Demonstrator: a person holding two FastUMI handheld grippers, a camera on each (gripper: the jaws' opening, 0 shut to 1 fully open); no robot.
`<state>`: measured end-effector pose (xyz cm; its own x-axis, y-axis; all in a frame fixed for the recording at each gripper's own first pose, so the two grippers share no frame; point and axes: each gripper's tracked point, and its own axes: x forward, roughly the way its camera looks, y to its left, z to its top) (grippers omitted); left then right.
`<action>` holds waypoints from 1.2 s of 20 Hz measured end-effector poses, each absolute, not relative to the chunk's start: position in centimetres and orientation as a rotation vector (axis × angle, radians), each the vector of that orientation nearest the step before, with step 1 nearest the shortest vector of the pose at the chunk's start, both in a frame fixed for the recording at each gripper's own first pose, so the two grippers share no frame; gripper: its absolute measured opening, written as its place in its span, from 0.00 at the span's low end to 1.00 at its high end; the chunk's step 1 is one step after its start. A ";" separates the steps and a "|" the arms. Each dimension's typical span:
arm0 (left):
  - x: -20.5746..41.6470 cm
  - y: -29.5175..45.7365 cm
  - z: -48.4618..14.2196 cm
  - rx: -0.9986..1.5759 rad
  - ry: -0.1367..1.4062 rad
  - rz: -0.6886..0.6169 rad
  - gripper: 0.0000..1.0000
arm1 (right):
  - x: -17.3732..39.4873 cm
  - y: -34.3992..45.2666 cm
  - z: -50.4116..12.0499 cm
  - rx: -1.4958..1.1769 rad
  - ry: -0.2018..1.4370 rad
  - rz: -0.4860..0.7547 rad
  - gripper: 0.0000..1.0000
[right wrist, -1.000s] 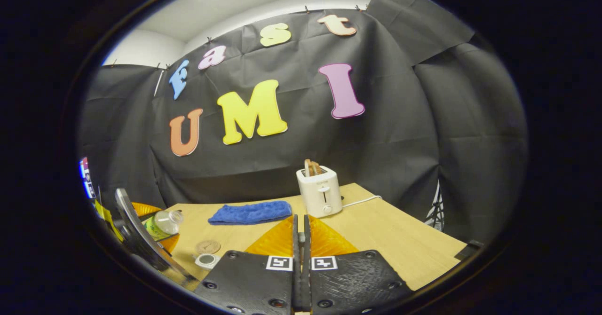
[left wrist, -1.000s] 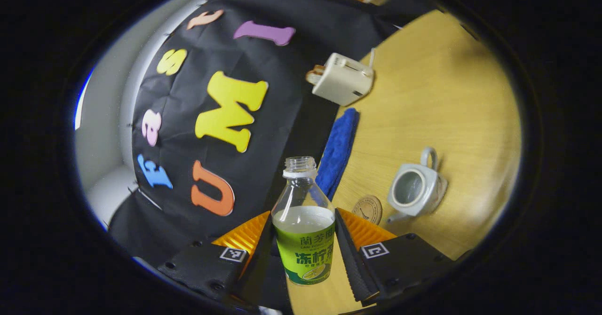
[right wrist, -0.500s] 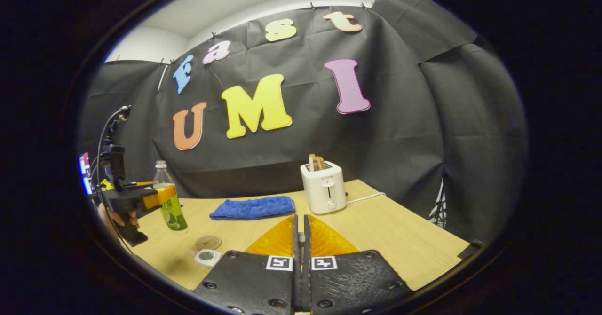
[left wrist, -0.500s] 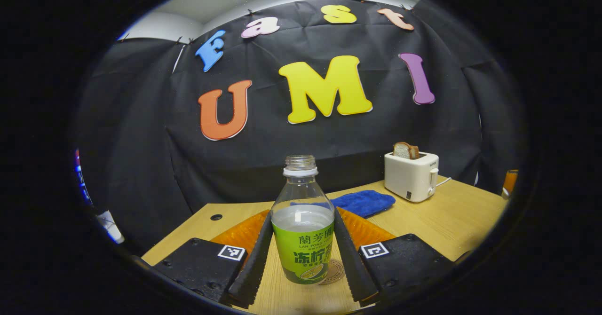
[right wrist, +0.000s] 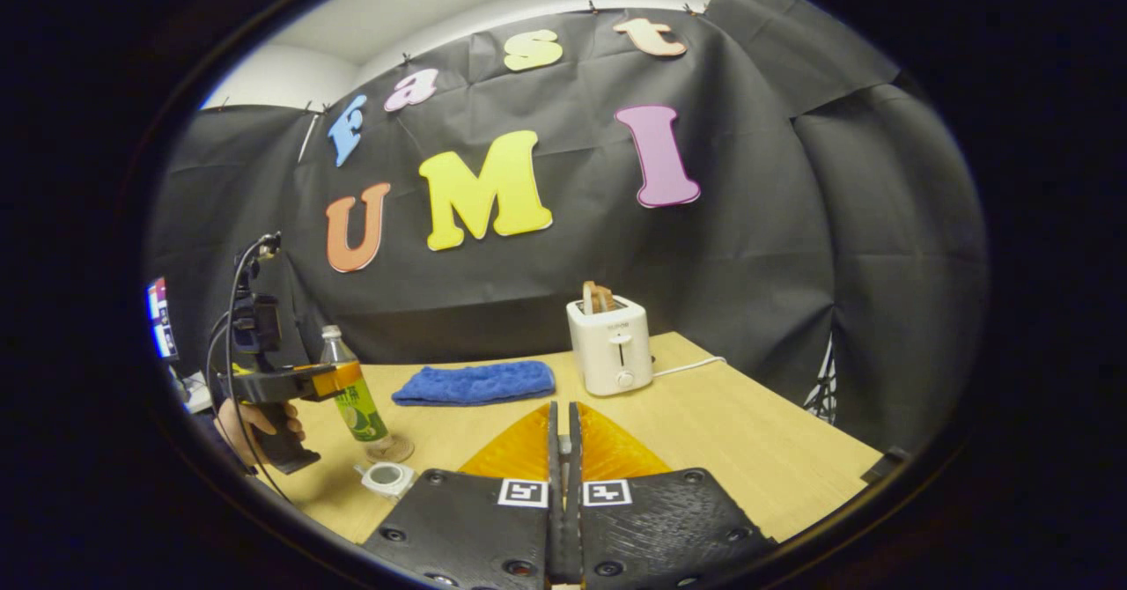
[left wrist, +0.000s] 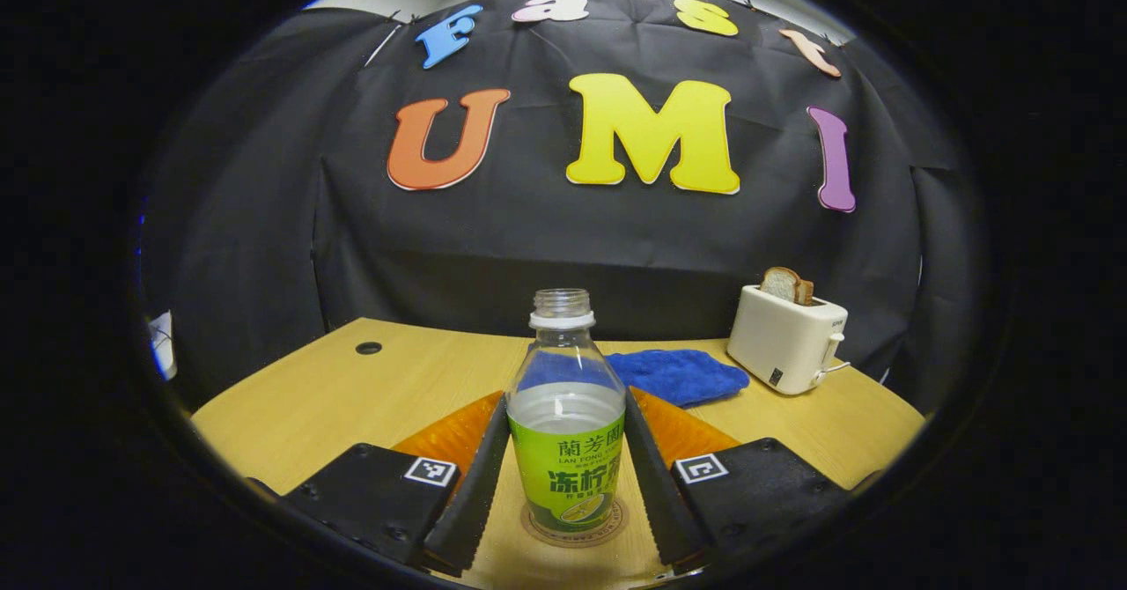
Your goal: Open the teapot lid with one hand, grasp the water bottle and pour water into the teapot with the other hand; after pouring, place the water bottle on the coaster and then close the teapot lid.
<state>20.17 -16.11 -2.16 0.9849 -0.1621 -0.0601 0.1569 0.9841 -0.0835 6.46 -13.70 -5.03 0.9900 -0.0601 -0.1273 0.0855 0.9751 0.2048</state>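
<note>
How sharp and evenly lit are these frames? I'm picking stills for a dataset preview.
Left gripper view: the water bottle and coaster are crisp, no motion blur; fisheye bends the table edge. Right gripper view: sharp at centre, the toaster clear; the left gripper at the dim, stretched rim is softer, and a bright ceiling strip glares at top.

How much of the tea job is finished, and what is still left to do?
Pouring looks done: the water bottle stands upright on the coaster, part full. In hand: the left hand-held gripper grips the bottle and has not let go. Left: release it, then close the teapot, which sits open on the table. The right hand-held gripper is shut; I cannot see the lid in it.
</note>
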 end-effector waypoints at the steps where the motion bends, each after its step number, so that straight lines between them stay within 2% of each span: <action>1: 20.2 -16.5 -2.4 -0.089 0.066 -0.170 0.76 | 6.6 -13.5 -5.3 0.210 0.127 -0.070 0.00; 10: 20.4 -17.2 -2.8 -0.027 0.004 -0.189 0.76 | 7.1 -9.1 -6.7 0.169 0.180 0.017 0.00; 19: 19.1 -17.3 -4.0 0.048 0.014 -0.201 0.80 | 7.0 -8.6 -6.7 0.143 0.180 0.027 0.00; 24: 18.5 -17.1 -3.6 0.035 0.000 -0.206 0.90 | 7.1 -8.5 -6.9 0.142 0.183 0.028 0.00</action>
<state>18.55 -17.10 -3.57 0.9788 -0.2047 -0.0032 0.2047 0.9782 0.0351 7.07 -8.49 -6.89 0.9830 0.0411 -0.1792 -0.0153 0.9896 0.1433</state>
